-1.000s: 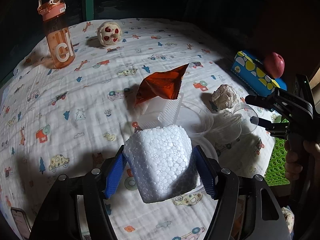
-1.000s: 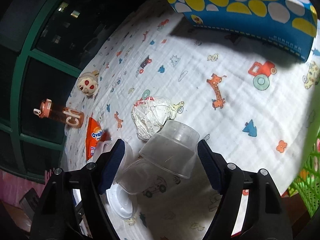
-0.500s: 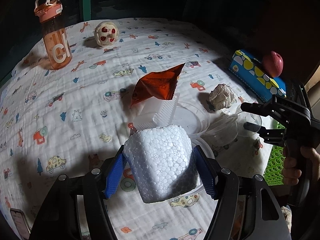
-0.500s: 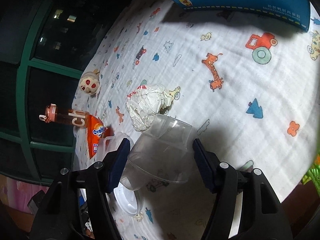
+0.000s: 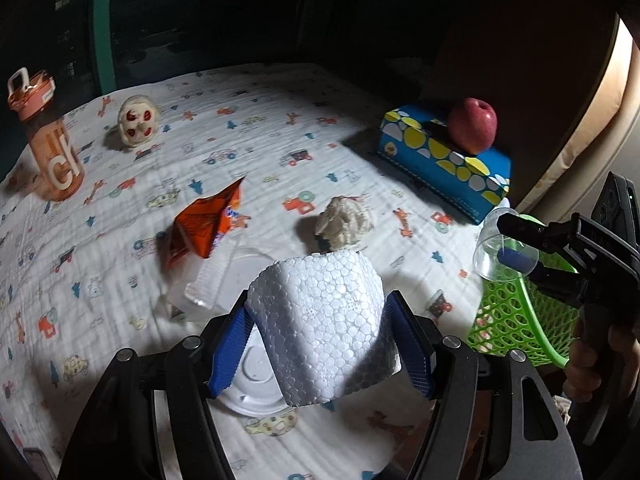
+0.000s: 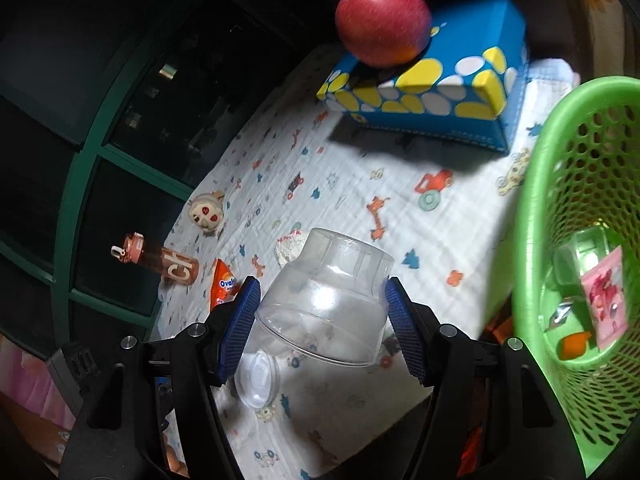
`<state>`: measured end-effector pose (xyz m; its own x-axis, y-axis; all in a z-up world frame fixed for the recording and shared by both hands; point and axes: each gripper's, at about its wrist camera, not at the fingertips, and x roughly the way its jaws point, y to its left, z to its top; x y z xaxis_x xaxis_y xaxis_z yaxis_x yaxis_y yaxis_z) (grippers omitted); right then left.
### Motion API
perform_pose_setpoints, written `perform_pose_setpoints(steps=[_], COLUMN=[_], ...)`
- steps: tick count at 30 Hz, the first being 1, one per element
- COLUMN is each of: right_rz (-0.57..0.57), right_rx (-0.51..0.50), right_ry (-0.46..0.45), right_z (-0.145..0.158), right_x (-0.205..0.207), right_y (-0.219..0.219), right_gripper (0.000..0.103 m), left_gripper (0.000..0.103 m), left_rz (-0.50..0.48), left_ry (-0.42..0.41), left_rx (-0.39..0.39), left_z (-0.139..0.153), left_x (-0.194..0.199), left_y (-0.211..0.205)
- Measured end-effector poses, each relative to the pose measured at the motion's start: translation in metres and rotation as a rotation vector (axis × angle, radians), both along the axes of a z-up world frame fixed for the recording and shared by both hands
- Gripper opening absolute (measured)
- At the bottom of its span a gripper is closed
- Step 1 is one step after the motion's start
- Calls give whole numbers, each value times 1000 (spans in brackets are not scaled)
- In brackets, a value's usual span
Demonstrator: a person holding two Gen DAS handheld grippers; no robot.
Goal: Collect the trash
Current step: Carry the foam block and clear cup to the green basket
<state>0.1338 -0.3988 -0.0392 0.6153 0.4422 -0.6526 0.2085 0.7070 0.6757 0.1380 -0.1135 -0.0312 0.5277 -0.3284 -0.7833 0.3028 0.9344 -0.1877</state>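
Note:
My left gripper point(image 5: 320, 340) is shut on a white styrofoam block point(image 5: 324, 328) and holds it above the table. My right gripper point(image 6: 320, 320) is shut on a clear plastic cup point(image 6: 328, 300), lifted off the cloth; it shows in the left wrist view point(image 5: 516, 248) with the cup point(image 5: 492, 248) by the rim of the green mesh basket point(image 5: 516, 320). The basket point(image 6: 536, 208) holds a few bits of trash. On the cloth lie an orange Ovaltine wrapper point(image 5: 208, 224), a crumpled paper ball point(image 5: 344, 220), a clear container point(image 5: 212, 280) and a white lid point(image 5: 256, 380).
A blue tissue box point(image 5: 444, 160) with a red apple point(image 5: 472, 124) on it stands at the far right. An orange water bottle point(image 5: 48, 136) and a small round toy point(image 5: 136, 124) stand at the far left. A clear lid point(image 6: 256, 380) lies on the cloth.
My right gripper closed on the clear cup, lifted it and carried it right to the green basket. My left gripper, holding the foam block, swung right and rose a little.

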Motion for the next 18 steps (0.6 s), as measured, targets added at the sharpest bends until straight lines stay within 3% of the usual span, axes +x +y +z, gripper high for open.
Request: perform_pose_setpoints(steps=[6, 18], right_rz=[-82, -205], right_rx=[-94, -256], right_ry=[-22, 43], right_z=[8, -6], right_x=[-37, -97], right_y=[-40, -99], right_gripper=[64, 64], left_gripper=[65, 65], left_rz=[-101, -284], left_ry=[-23, -43], left_rx=[-11, -15], left_z=[13, 27], left_x=[-3, -15], left_y=[-54, -152])
